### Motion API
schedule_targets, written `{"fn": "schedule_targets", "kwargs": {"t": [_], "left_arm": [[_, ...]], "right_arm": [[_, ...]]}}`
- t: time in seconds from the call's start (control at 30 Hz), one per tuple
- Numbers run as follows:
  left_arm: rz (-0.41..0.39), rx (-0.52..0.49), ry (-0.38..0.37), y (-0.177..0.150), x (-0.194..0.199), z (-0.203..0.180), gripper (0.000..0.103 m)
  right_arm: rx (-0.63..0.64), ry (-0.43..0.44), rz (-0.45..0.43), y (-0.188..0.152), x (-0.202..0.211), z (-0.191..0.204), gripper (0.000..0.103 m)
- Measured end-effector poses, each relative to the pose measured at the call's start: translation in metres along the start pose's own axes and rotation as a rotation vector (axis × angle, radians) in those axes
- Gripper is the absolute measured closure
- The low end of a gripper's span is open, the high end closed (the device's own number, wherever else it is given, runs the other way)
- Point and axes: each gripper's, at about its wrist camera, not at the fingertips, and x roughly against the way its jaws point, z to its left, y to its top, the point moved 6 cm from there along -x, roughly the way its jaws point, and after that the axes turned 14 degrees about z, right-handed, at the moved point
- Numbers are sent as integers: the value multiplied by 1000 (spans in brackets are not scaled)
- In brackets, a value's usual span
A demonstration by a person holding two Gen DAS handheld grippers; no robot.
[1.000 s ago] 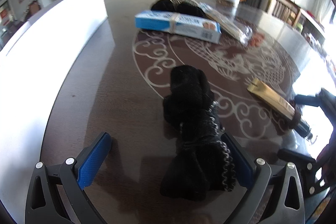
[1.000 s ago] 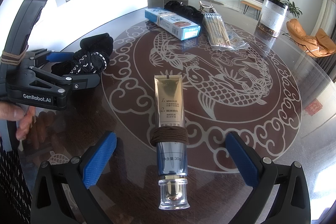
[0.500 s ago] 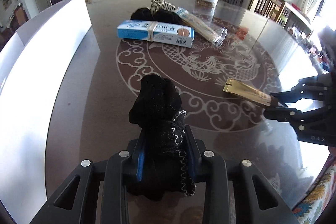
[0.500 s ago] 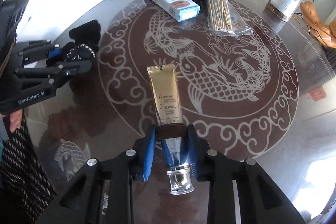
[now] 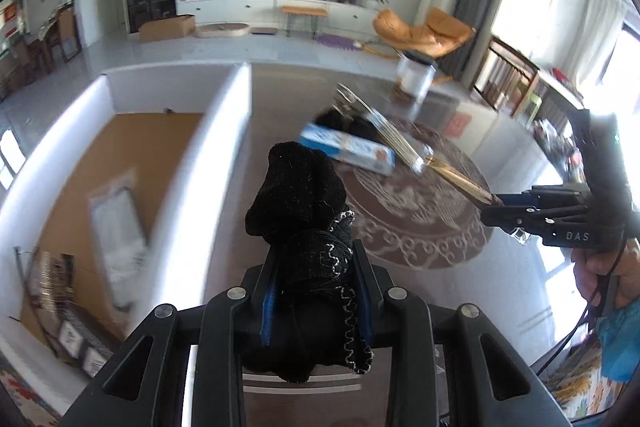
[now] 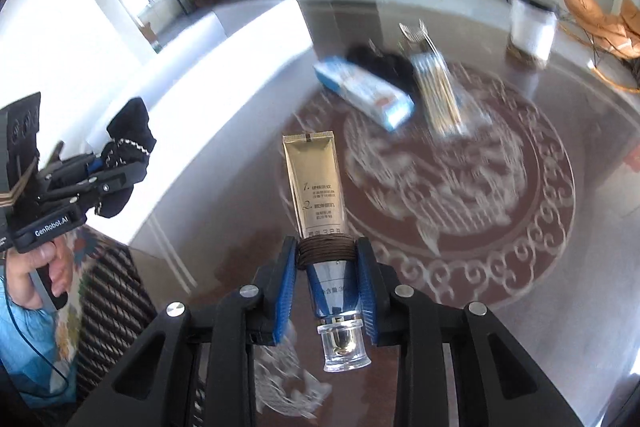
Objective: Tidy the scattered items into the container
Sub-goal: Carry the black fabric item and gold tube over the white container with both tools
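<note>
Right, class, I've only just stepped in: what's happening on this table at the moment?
A person is tidying with a pair of tongs in each hand. The left tongs are clamped on a bundle of black socks, held up beside the white container. The right tongs grip a gold tube near its cap, lifted off the table. A blue box, a packet of sticks and a jar remain on the table.

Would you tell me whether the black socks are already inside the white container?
Not yet. The black socks are clamped in the left gripper, raised beside the white container's wall, not inside.
</note>
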Motion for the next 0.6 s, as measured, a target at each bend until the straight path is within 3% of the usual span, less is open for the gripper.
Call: {"fn": "schedule_targets", "kwargs": {"t": [0.17,0.3,0.37,0.47,0.6], "left_arm": [[-20,154,66,20,37,96,72],[14,238,117,20,38,153,72],[50,264,130,17,28,171,72],[89,292,132,7,12,189,72],[130,321,135,-6,-10,206,72]], "right_arm": [[87,78,-101,67,23,73,73],[178,135,-173,126,20,147,73],[230,161,-179,158,5,185,73],[296,121,-167,197,-34,224,73],[315,101,-108,224,-89,251,73]]}}
